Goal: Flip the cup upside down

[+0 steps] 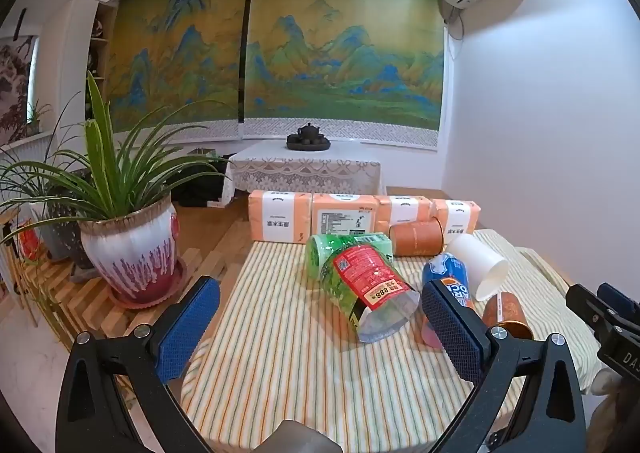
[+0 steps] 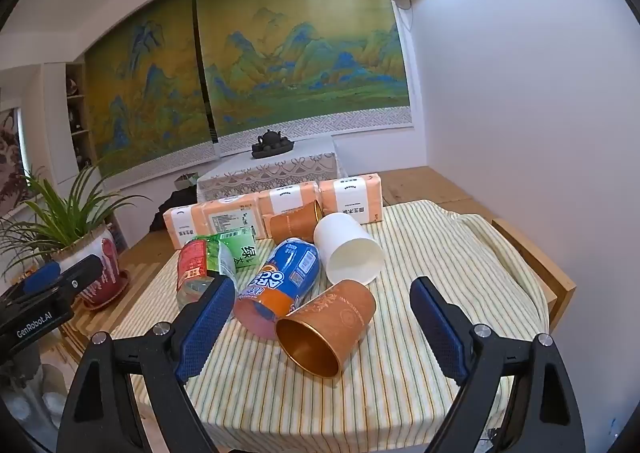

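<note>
An orange paper cup lies on its side on the striped cloth, mouth toward my right gripper, which is open around it from the near side without touching. It also shows in the left wrist view. A white paper cup lies on its side behind it. A second orange cup lies at the back. My left gripper is open and empty, above the cloth near a red-and-green cup.
A blue Oreo cup and the red-and-green cups lie left of the orange cup. Several orange tissue packs line the table's back edge. A potted plant stands left of the table. A white wall is on the right.
</note>
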Demonstrator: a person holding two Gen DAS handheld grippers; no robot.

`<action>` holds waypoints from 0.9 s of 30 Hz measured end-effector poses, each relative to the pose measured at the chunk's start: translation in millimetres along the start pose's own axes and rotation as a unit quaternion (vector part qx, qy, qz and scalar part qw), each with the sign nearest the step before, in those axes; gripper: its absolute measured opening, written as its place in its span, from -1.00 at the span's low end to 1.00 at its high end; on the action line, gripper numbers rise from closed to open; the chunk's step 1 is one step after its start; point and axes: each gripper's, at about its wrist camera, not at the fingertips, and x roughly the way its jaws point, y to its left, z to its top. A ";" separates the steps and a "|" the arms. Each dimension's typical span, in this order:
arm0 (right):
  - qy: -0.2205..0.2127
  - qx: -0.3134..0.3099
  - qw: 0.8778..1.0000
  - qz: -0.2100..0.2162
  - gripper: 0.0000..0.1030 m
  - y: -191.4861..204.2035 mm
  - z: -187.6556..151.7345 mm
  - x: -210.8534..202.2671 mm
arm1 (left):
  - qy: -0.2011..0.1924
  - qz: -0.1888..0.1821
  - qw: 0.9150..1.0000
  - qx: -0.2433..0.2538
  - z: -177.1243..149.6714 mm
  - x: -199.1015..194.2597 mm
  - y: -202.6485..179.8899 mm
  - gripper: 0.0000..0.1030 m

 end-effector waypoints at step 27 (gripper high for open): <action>-0.003 0.000 1.000 -0.002 0.69 2.4 2.5 -0.5 | 0.001 0.004 1.000 -0.001 -1.7 -2.5 4.9 0.99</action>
